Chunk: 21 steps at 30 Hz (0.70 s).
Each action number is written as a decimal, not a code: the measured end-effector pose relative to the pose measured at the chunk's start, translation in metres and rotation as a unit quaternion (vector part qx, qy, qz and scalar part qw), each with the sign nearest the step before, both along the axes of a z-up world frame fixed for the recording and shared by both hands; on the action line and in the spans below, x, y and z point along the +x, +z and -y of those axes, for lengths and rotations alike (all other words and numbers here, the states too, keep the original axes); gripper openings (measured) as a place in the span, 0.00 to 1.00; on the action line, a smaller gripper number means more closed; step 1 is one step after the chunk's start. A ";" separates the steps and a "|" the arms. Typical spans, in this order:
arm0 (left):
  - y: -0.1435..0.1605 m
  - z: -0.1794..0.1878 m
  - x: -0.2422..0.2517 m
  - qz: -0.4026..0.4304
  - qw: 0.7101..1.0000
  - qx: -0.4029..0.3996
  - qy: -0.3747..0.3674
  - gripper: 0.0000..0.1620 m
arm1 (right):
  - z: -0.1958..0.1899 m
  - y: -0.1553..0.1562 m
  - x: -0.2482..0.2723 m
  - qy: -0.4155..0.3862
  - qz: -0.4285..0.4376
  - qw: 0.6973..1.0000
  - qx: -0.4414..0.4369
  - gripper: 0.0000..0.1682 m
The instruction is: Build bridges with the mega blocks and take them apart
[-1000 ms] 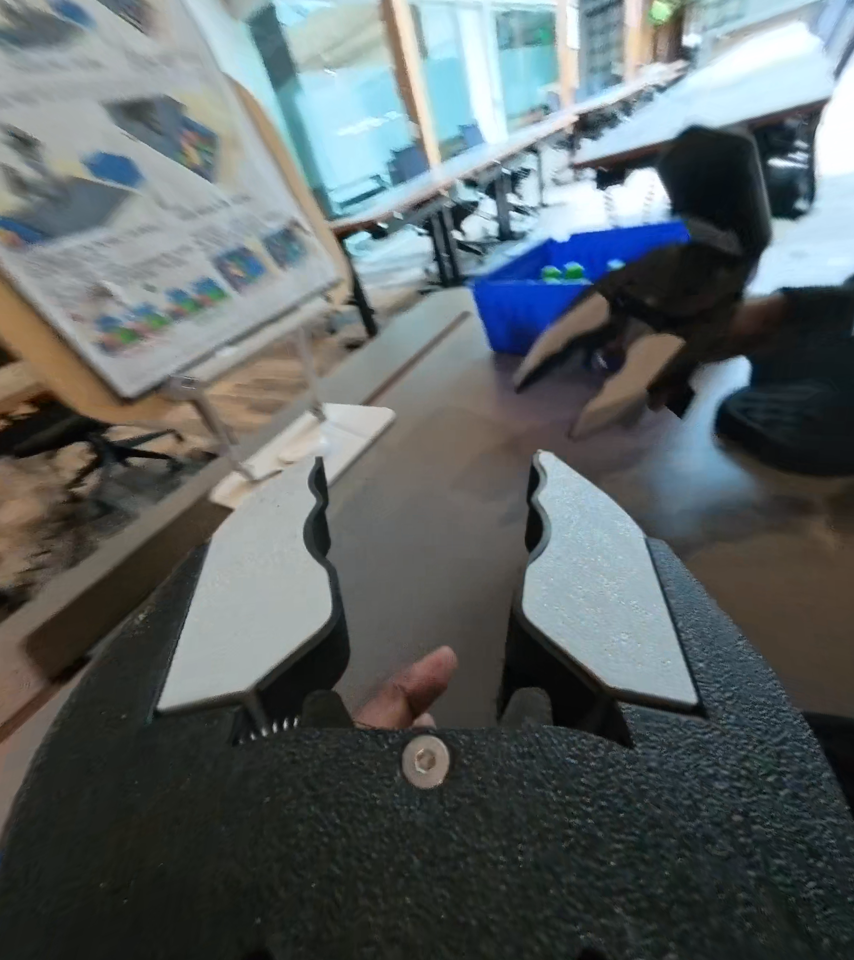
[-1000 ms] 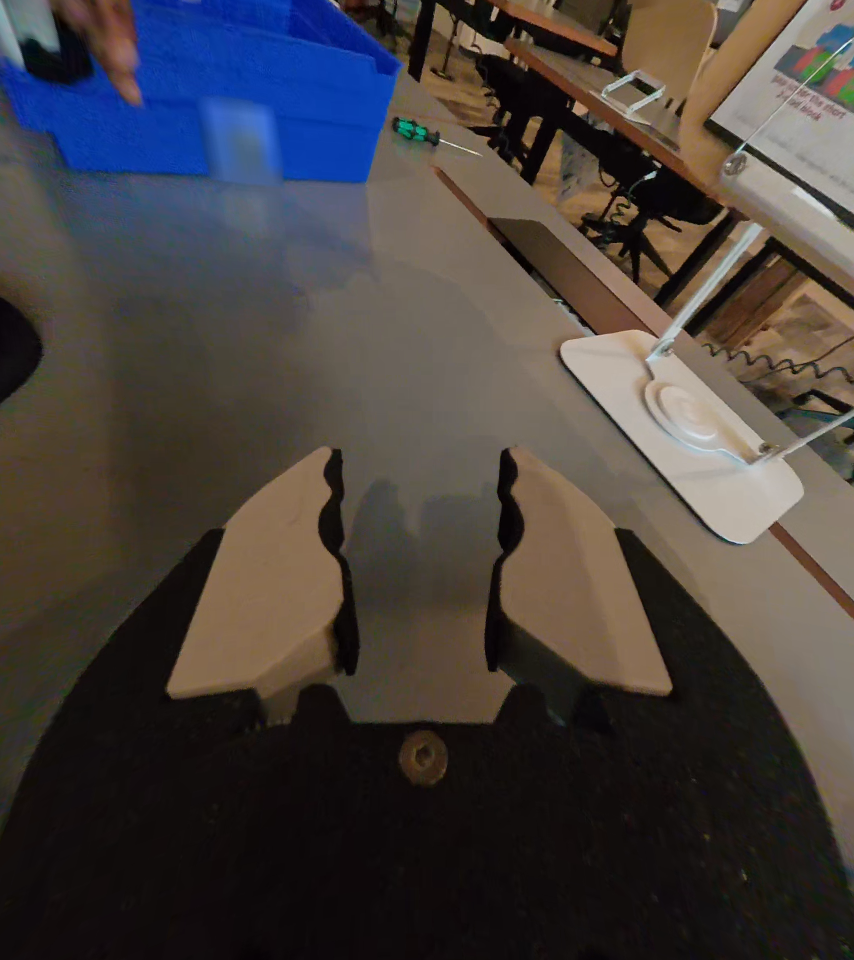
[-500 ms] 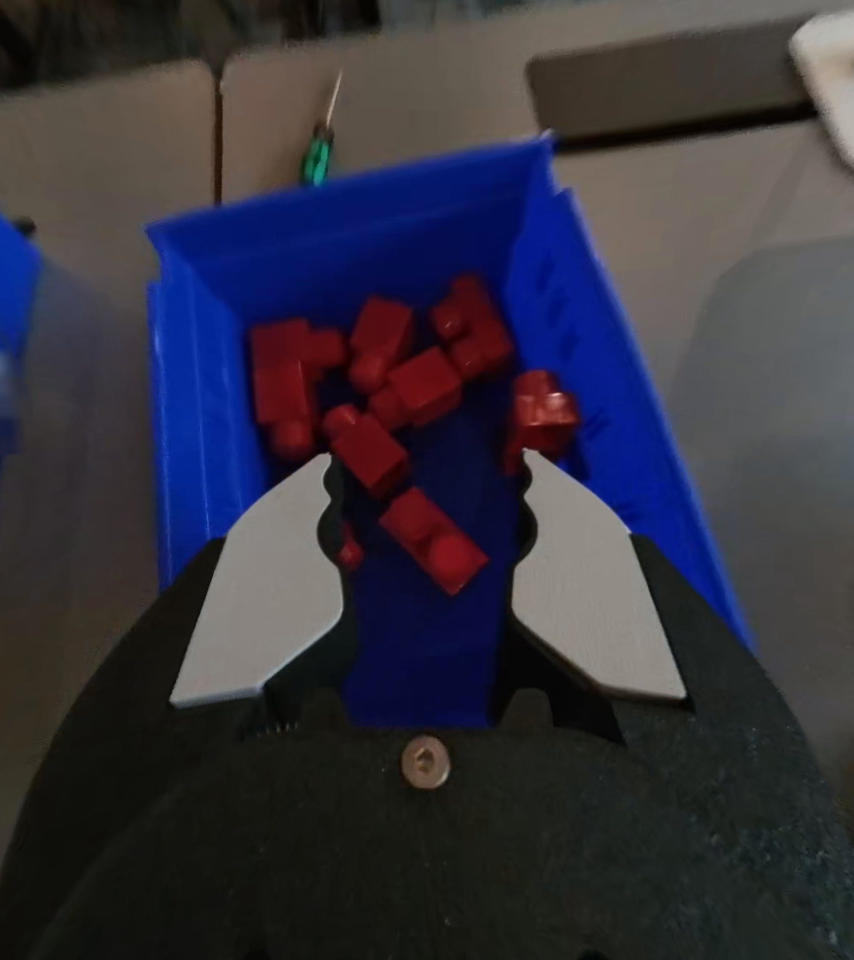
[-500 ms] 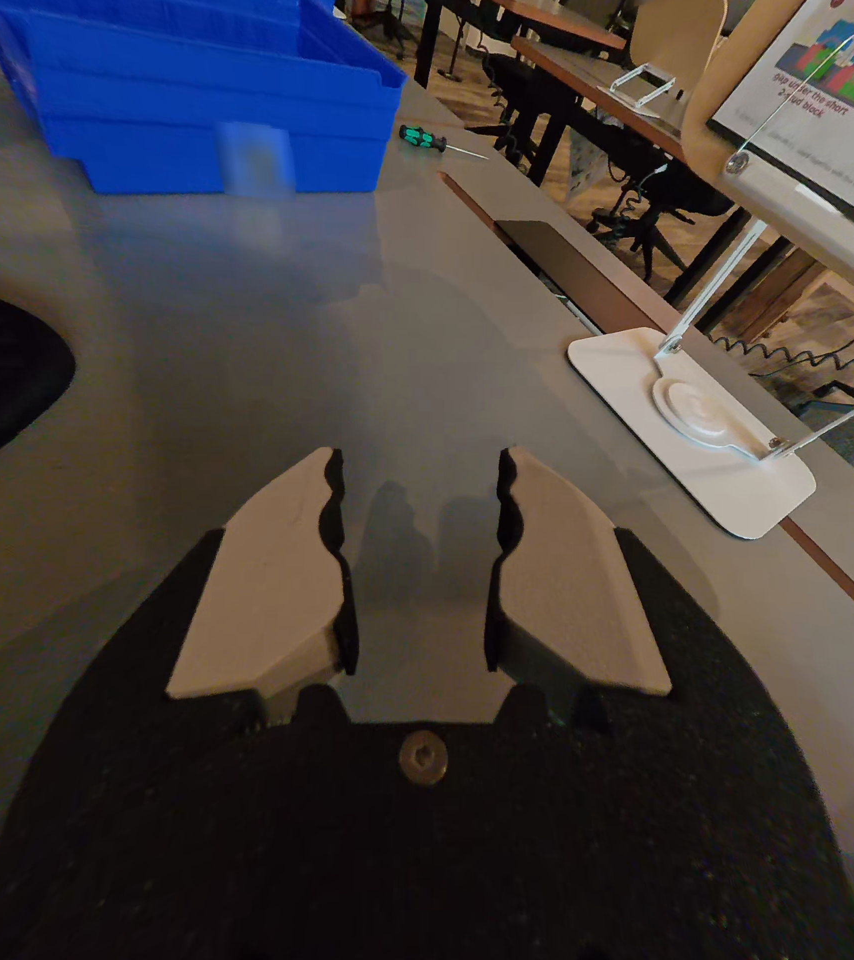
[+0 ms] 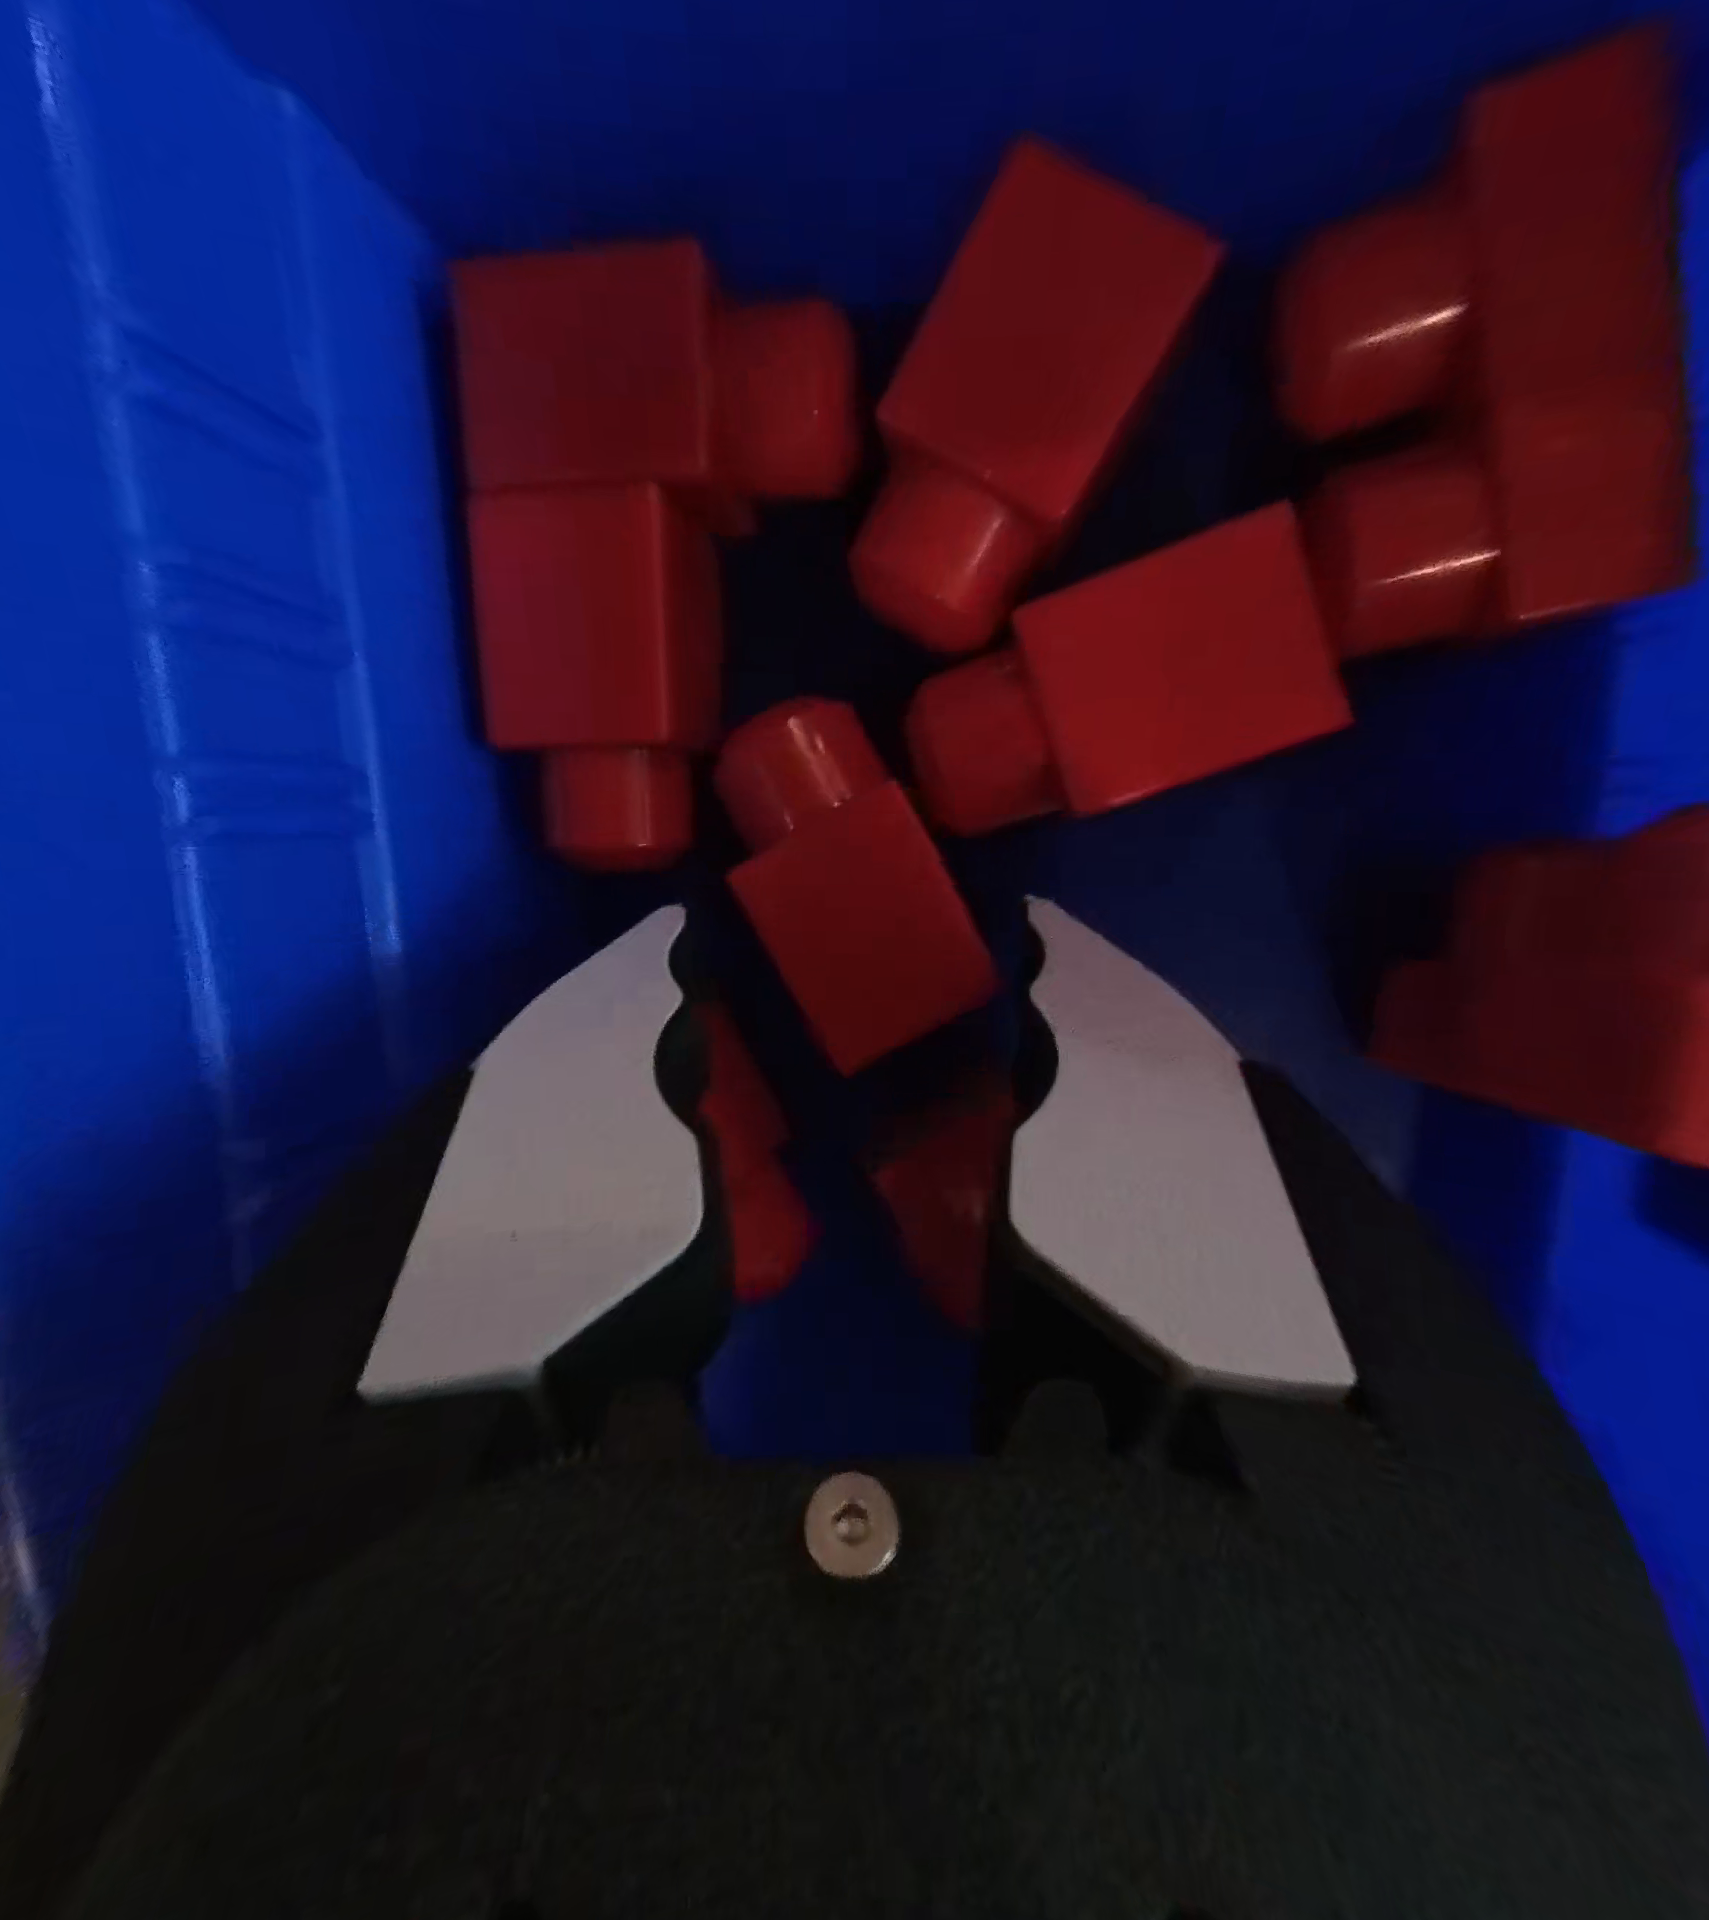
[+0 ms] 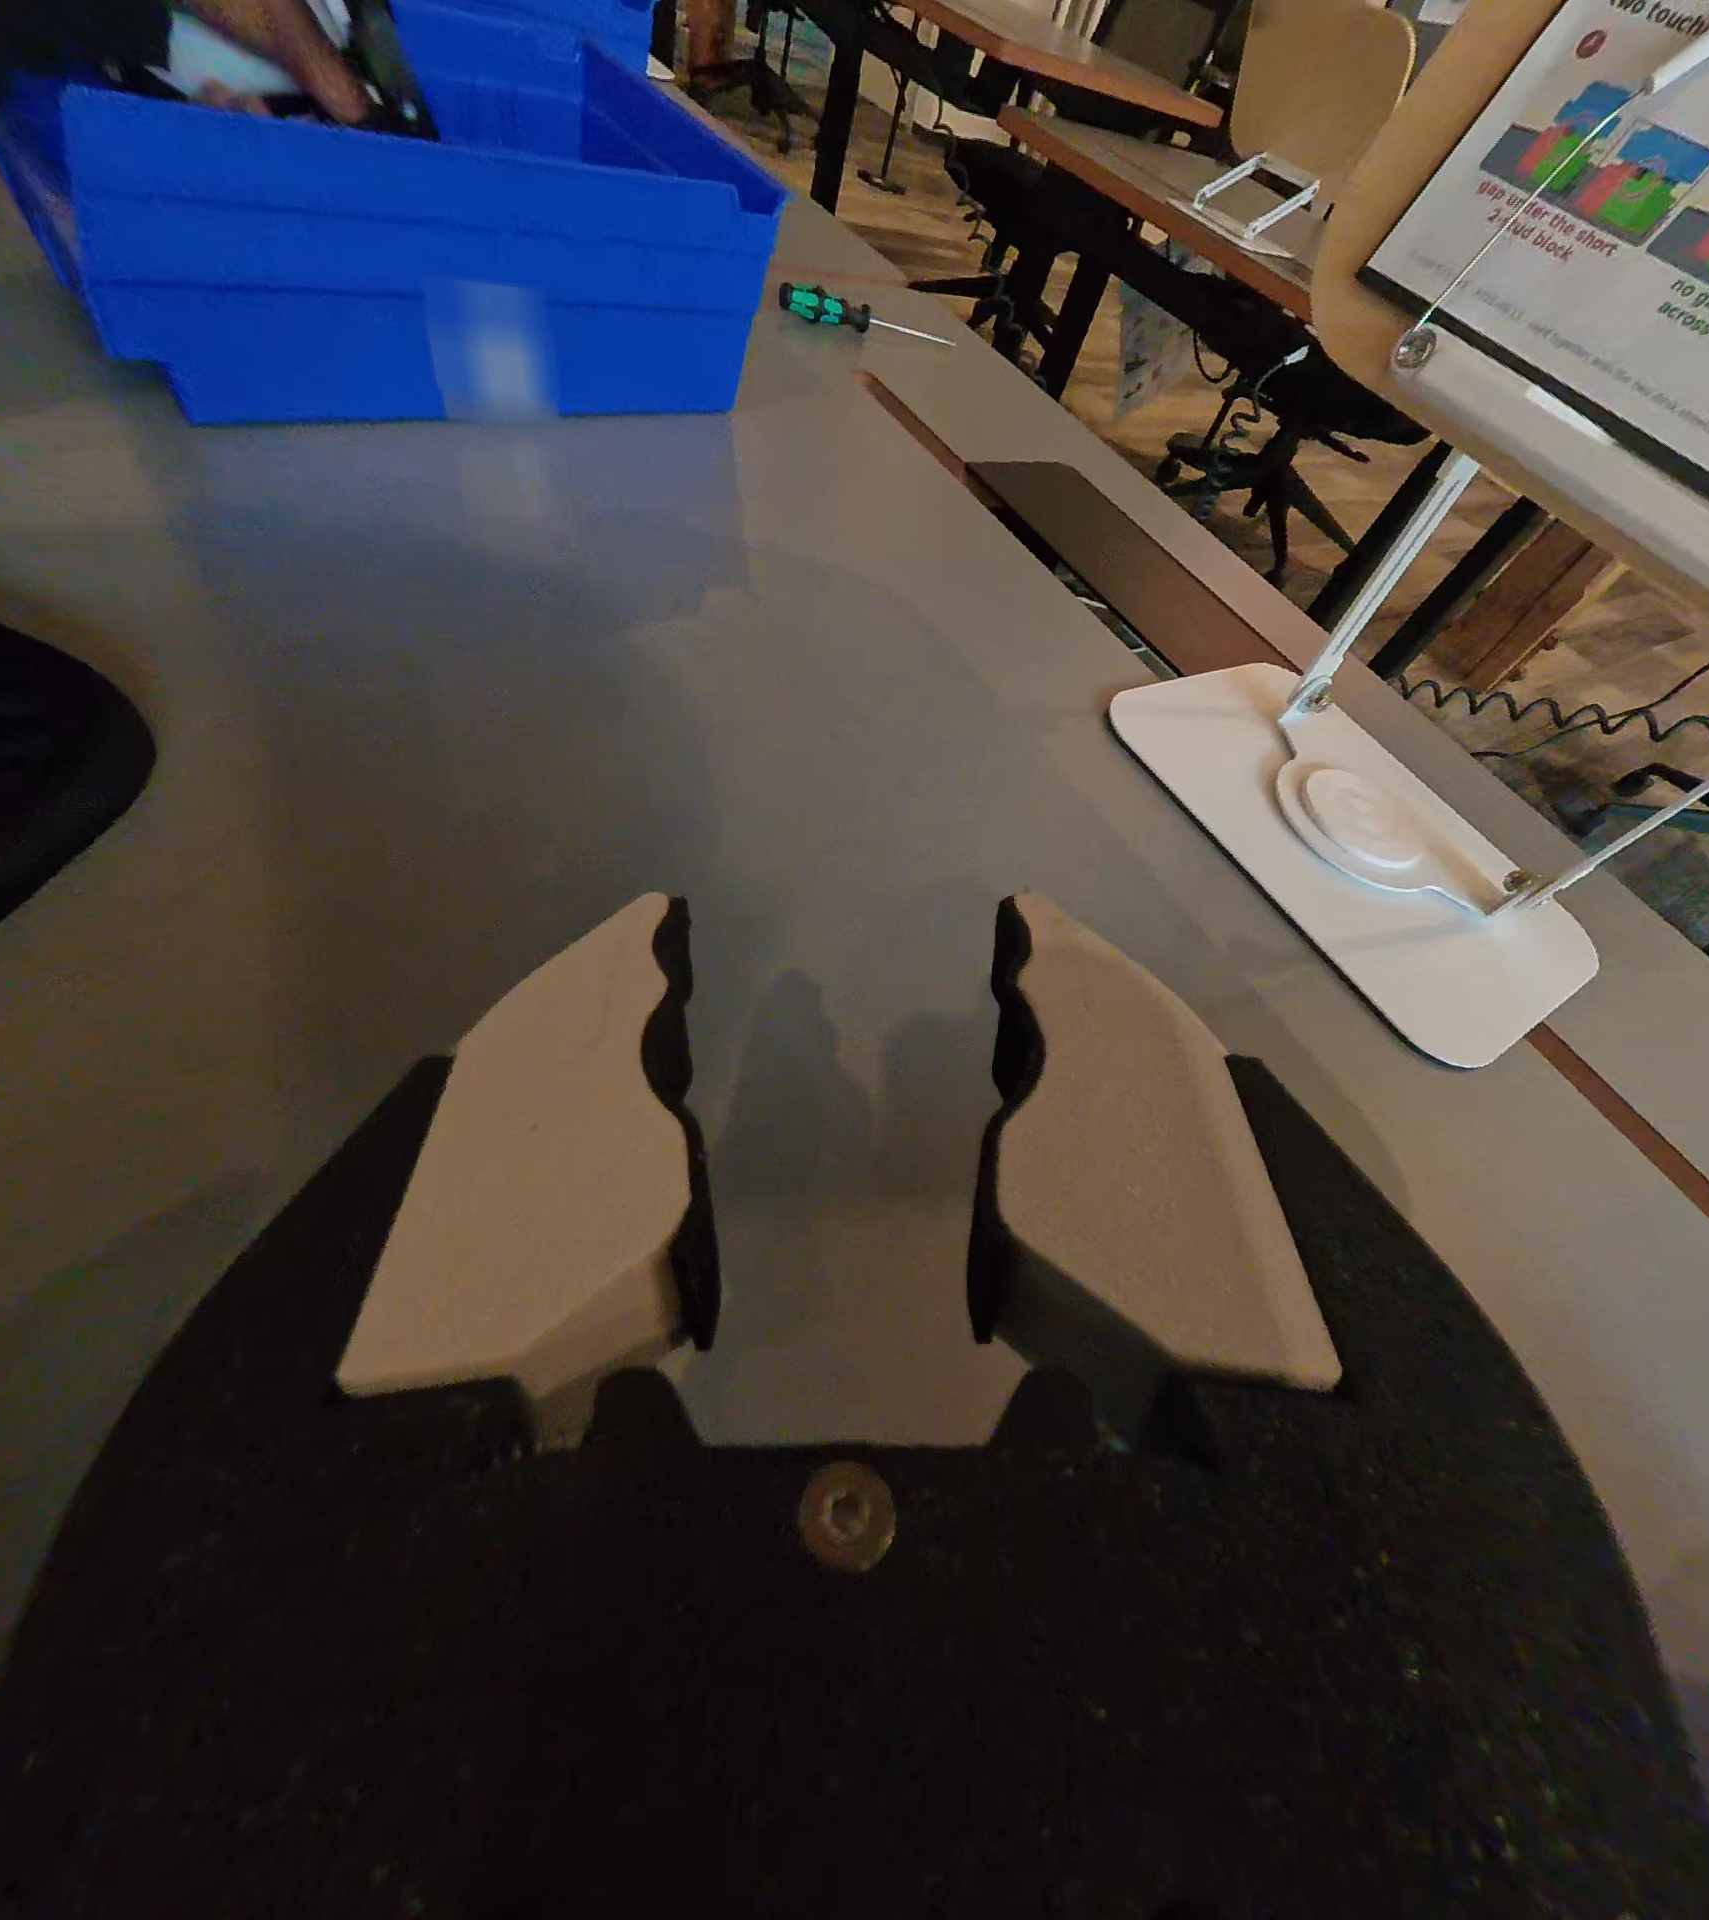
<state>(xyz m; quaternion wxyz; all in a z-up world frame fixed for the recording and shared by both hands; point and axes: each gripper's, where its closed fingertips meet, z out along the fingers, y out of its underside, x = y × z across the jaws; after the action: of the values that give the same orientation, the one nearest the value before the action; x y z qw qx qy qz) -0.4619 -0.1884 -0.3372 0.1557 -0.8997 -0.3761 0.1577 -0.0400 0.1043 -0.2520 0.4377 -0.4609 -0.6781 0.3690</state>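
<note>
Red single-stud block (image 5: 855,925), lying tilted on the bin floor between the tips of our left claw (image 5: 850,935): jaws stood apart on either side of it, holding nothing, not yet touching it so far as we could tell. Left claw was plunged nose-down inside the blue bin (image 5: 154,727). Just beyond lay the other red blocks (image 5: 1037,416), loose and jumbled toward the far wall, a two-stud piece (image 5: 1515,395) at the right.

Step, as we judged it: fetching the first block for a bridge; nothing was built yet. The next move called for closing squarely on the block's flat sides, not its stud, then lifting clear of its neighbours.

Right claw (image 6: 839,935): parted and empty, held low and level over bare grey tabletop (image 6: 517,675). Farther off we logged a white stand base (image 6: 1349,862), a green-handled screwdriver (image 6: 829,310), and the blue bins (image 6: 414,260).
</note>
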 end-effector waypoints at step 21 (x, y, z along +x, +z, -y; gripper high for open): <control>0.146 -0.065 0.095 -0.143 0.927 0.307 -0.161 0.24 | 0.016 -0.005 -0.003 0.031 0.021 0.999 0.016 0.32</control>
<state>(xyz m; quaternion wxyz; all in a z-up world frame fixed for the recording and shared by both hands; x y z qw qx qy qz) -0.3672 -0.1233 -0.1914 0.4995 -0.8243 -0.2302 0.1340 -0.0425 0.0886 -0.2566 0.4190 -0.4401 -0.7069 0.3619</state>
